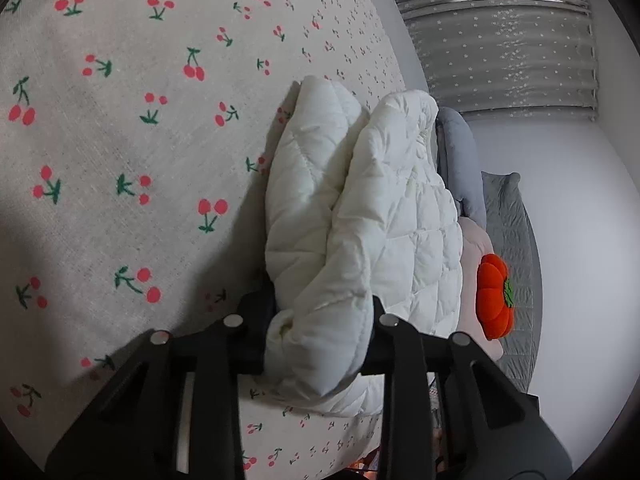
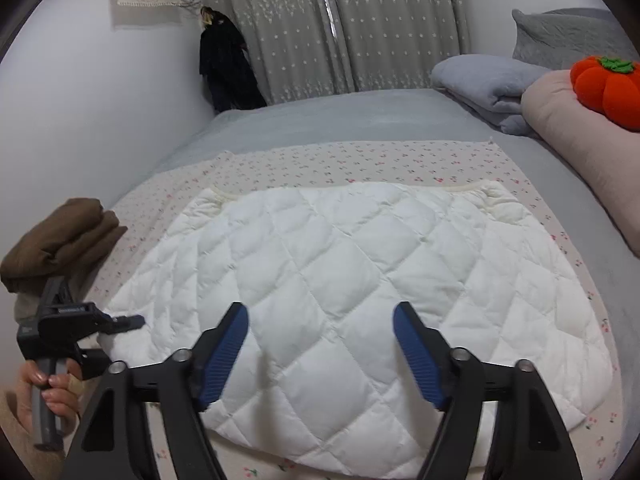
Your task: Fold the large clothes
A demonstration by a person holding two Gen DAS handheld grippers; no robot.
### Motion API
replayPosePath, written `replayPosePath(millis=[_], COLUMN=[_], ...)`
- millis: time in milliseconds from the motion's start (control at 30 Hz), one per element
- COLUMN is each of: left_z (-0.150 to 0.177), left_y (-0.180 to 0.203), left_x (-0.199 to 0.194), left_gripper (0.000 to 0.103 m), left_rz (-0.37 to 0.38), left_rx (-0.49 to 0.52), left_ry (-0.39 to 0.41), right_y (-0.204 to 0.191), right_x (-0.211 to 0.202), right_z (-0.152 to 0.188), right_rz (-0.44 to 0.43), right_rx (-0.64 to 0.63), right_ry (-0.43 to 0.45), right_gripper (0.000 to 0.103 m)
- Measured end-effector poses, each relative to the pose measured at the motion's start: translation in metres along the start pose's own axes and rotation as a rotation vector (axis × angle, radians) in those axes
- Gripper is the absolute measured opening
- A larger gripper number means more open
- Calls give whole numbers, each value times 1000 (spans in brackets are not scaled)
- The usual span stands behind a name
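Observation:
A white quilted padded garment (image 2: 340, 280) lies spread flat on a cherry-print sheet (image 2: 320, 160) on the bed. In the left wrist view my left gripper (image 1: 320, 336) is shut on a bunched edge of the white garment (image 1: 360, 232), with the cloth squeezed between its jaws just above the sheet (image 1: 120, 140). In the right wrist view the left gripper (image 2: 120, 322) shows at the garment's left edge, held by a hand. My right gripper (image 2: 320, 316) is open, blue pads (image 2: 226, 356) wide apart, hovering over the near middle of the garment.
A folded brown garment (image 2: 60, 240) lies at the bed's left edge. Grey folded bedding (image 2: 488, 84), a beige pillow (image 2: 568, 128) and an orange pumpkin plush (image 2: 608, 84) are at the right. Grey curtains (image 2: 360, 28) and a dark hanging item (image 2: 224, 64) stand behind the bed.

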State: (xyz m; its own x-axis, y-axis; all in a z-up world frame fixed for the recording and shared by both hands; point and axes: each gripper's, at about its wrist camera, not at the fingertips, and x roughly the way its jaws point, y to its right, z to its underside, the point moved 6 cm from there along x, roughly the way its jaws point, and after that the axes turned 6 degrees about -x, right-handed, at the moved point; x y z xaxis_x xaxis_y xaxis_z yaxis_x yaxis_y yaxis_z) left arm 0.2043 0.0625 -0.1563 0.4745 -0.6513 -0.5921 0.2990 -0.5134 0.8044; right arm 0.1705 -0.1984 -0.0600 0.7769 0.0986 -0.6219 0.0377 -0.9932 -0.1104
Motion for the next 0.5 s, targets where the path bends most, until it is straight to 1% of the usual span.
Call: replayPosePath(millis=[33,100,167,200,233,333,500], left_z=[1,2,3,4,3,3,2], left_y=[6,20,32,38,41,55,75], left_x=[-2,-5,-14,-18,-23,-37,-65], left_gripper=[28,26,25,25,25,24,23], left_rz=[1,6,15,17,12,29,83], left_rx=[13,54,108,133,179,251,385], left_ry=[13,42,77,96,132,190,295], right_y=[-2,-5,-8,-11,-14,-22,-35], right_x=[1,5,9,12,16,26,41], right_z=[-1,-5,-7,-8,-9,-11,-11], right_rz=[-11,-25,-38,-44,-46,-62,-81], right_rx=[8,23,37,46,52,63,56], right_ry=[9,19,22,19,14,-2,-27], right_gripper=[64,53,49,47,46,42,39])
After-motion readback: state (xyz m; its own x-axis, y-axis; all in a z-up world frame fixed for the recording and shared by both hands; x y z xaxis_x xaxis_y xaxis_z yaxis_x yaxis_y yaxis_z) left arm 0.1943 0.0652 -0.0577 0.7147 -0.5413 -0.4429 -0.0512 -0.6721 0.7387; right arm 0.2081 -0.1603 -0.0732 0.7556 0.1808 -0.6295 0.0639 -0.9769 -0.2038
